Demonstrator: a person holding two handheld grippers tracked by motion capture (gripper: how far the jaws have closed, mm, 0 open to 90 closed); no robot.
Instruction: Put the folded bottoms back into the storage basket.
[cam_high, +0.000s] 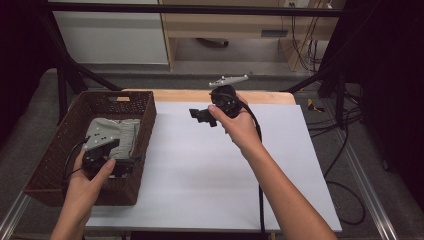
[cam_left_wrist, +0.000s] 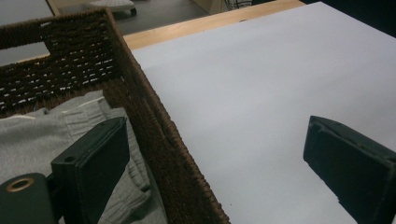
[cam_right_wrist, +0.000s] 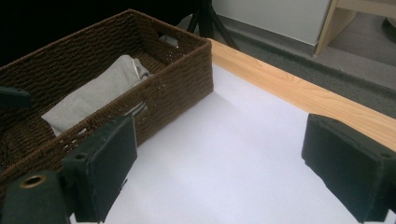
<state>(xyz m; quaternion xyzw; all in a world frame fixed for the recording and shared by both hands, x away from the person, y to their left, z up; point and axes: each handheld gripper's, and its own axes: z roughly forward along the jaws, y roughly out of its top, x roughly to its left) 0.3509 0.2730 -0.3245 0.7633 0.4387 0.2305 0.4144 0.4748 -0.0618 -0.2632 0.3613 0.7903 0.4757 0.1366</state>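
The white table sheet (cam_high: 210, 165) takes up most of the high view, broad and bare from the centre to the right edge, with a strip of wooden table edge (cam_high: 200, 95) along its far side. At the left of the frame stands the brown wicker basket (cam_high: 142, 107), its right wall running along the sheet's left border. Inside it lies the grey folded garment (cam_high: 125, 131), soft and ribbed at one hem, pale against the dark weave; in my right gripper view it rests in the upper left of the frame, lying lengthwise along the basket floor.

My left gripper (cam_high: 107, 162) hangs over the near right part of the basket, in the lower left of the high view. Its jaws are spread wide and grasp nothing: in my left gripper view one jaw sits above the garment (cam_left_wrist: 42, 140) at lower left, the other over the white sheet at lower right, with the basket wall (cam_left_wrist: 159, 140) passing between them. Whether the inner jaw touches the cloth I cannot tell.

My right gripper (cam_high: 202, 116) is raised over the far middle of the sheet, upper centre of the high view, well apart from the basket. Its jaws are also released wide, empty, with only white sheet between them.
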